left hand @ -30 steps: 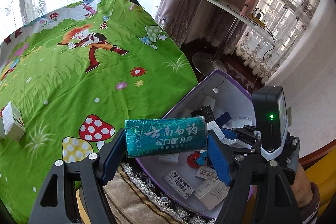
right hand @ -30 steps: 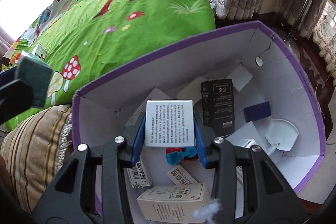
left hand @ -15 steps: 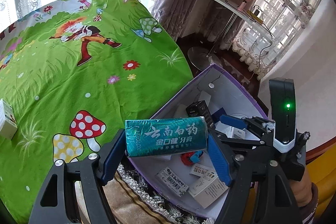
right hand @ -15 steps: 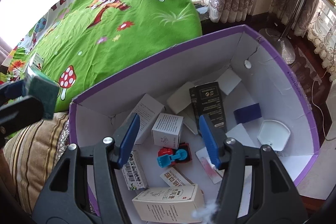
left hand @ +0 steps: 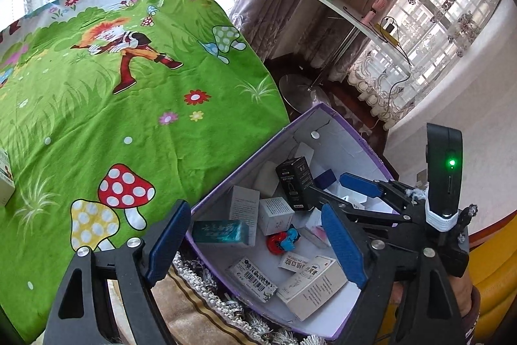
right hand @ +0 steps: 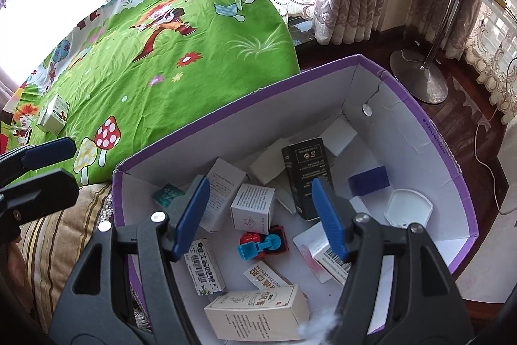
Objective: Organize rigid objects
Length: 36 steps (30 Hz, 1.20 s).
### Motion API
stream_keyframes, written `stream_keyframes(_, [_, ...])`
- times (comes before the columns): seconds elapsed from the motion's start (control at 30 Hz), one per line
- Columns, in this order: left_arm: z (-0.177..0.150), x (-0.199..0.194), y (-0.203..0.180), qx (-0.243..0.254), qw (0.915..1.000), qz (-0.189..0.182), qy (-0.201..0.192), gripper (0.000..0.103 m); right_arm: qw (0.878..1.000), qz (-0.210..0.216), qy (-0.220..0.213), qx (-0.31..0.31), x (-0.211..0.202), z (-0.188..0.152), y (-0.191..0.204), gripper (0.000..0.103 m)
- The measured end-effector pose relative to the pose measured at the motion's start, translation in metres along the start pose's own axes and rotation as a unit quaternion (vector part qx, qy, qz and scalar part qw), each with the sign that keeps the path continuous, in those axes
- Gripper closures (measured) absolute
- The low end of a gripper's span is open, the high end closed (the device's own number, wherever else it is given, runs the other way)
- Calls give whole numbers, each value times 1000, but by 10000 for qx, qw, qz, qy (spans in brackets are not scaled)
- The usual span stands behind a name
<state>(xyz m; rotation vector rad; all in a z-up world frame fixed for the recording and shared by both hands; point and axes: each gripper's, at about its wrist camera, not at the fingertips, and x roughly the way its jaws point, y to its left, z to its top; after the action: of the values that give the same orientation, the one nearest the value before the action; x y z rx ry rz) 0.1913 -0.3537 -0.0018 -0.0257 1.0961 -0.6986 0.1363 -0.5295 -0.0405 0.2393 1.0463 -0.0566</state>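
A purple box (left hand: 248,159) (right hand: 226,118) with white inner walls holds several small cartons. The teal toothpaste carton (left hand: 221,231) (right hand: 168,193) lies inside it near the left wall. The small white carton (right hand: 253,212) (left hand: 274,215) stands beside a black carton (right hand: 307,177) and a red and blue toy (right hand: 261,244). My left gripper (left hand: 255,243) is open and empty above the box's near left corner. My right gripper (right hand: 260,215) is open and empty over the box's middle. It also shows in the left wrist view (left hand: 358,183).
The box sits beside a bed with a green cartoon sheet (left hand: 113,105) (right hand: 168,54). One small carton (right hand: 53,115) (left hand: 5,180) lies on the sheet at the far left. A striped cushion (right hand: 61,231) lies under the box's left edge. A floor lamp base (right hand: 420,80) stands behind.
My right gripper opened and dropped the white carton into the box. My left gripper then opened and the teal toothpaste carton fell into the box.
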Motion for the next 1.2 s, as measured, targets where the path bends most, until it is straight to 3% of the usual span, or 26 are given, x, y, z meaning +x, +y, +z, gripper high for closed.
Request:
stream_keyframes(0.33, [1,-19,31,-313,9993,139,-170,19,9996,103,-158,-187,-19,6,22,34])
stream_keyframes(0.63, [9,-62,72,-459,9964,465,-541,19,9962,237,-443,-718,-46,21,74,32])
stream_keyframes(0.77, [11,-94,108,-576,9904,866,-916,19,9934,326,-488,-987,-48,27,105,31])
stream_keyframes(0.9, [12,-123,156,-997,9807,1175,-1201,19,9899,380,-541,-1253,-49,35,138,31])
stream_keyframes(1.2, [-1,-150,257,-1491,9648,1782,-1236,19,9756,609,-717,-1983,-49,58,230,31])
